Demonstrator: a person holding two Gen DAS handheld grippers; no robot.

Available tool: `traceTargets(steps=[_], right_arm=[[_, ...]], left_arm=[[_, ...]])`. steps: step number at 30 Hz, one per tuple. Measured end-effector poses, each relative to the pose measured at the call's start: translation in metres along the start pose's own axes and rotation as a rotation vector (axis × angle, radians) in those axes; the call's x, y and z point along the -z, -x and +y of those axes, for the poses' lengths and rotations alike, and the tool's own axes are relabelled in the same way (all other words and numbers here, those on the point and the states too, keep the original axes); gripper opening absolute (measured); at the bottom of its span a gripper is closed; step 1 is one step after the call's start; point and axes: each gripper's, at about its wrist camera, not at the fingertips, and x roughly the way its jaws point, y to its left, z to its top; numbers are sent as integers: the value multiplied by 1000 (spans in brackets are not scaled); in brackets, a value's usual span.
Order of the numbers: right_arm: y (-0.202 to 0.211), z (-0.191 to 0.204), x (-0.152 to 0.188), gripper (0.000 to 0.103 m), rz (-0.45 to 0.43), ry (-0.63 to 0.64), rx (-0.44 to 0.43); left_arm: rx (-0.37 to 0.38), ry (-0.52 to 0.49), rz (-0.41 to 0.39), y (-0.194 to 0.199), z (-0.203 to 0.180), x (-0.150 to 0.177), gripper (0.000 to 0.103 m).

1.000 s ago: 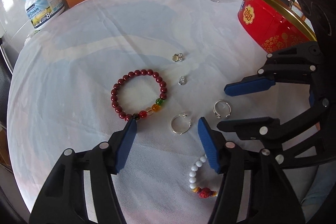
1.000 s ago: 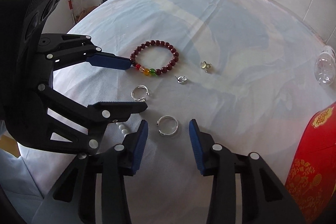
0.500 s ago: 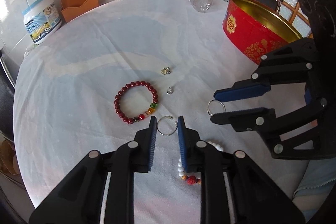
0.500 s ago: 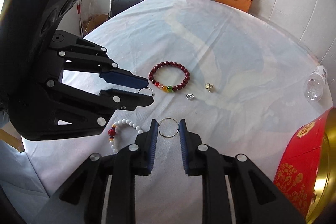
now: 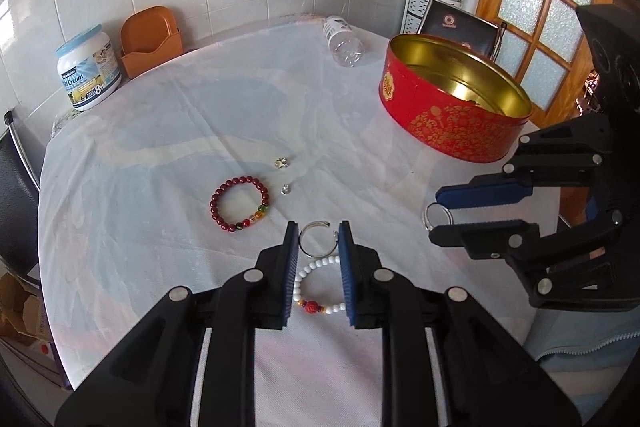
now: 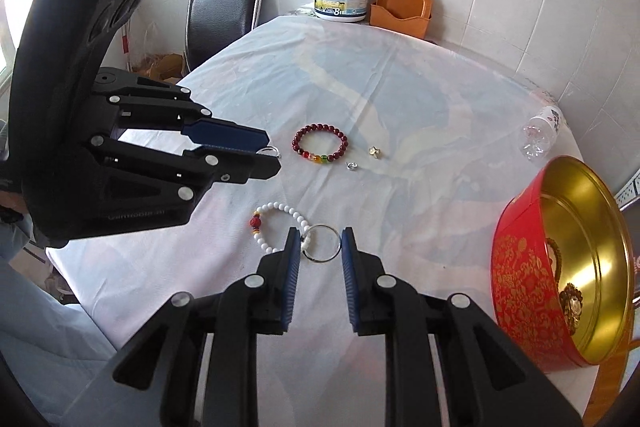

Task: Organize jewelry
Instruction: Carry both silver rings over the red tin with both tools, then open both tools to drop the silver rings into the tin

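My left gripper (image 5: 318, 233) is shut on a silver open ring (image 5: 314, 225), held up off the white cloth. My right gripper (image 6: 321, 239) is shut on a round silver ring (image 6: 322, 260), also lifted. Each wrist view shows the other gripper: the right gripper (image 5: 434, 214) to the right, the left gripper (image 6: 270, 151) to the left. A white bead bracelet (image 5: 320, 307) (image 6: 276, 211) lies on the cloth under both. A dark red bead bracelet (image 5: 218, 195) (image 6: 320, 127) and two small silver pieces (image 5: 281, 163) (image 5: 286, 189) lie farther out.
An open red and gold tin (image 5: 452, 131) (image 6: 516, 275) stands to the right, with some jewelry on its bottom. A clear bottle (image 5: 344, 45), an orange holder (image 5: 150, 43) and a white tub (image 5: 88, 69) stand at the far edge. A chair (image 6: 222, 23) stands beyond the table.
Both grippers have shut on their rings and risen with them off the cloth. The table looks farther away, and the tin is more fully in view.
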Motion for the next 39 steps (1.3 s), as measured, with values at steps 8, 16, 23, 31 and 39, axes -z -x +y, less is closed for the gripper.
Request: traceTargets(steps=[8,16,23,31,39], right_arm=[[28,-11,4,22,-76,9,5],[82,-105,14,22,-200,-48,22],[114,-209,47,22,-258,-107,56],[94,-285,65,22,-186,-142,18],[50,-318,62,22,40,-202,-93]], left_arm=[[-24,49,-25,15,-14,-16,20],[-31,95,-60,-9,-64,-75,20],[-12,37,-37,-48,-137,-149,21],[-38,-24,60,-101,-184,-203,21],[4,38,205,-150,-187,-215,20]])
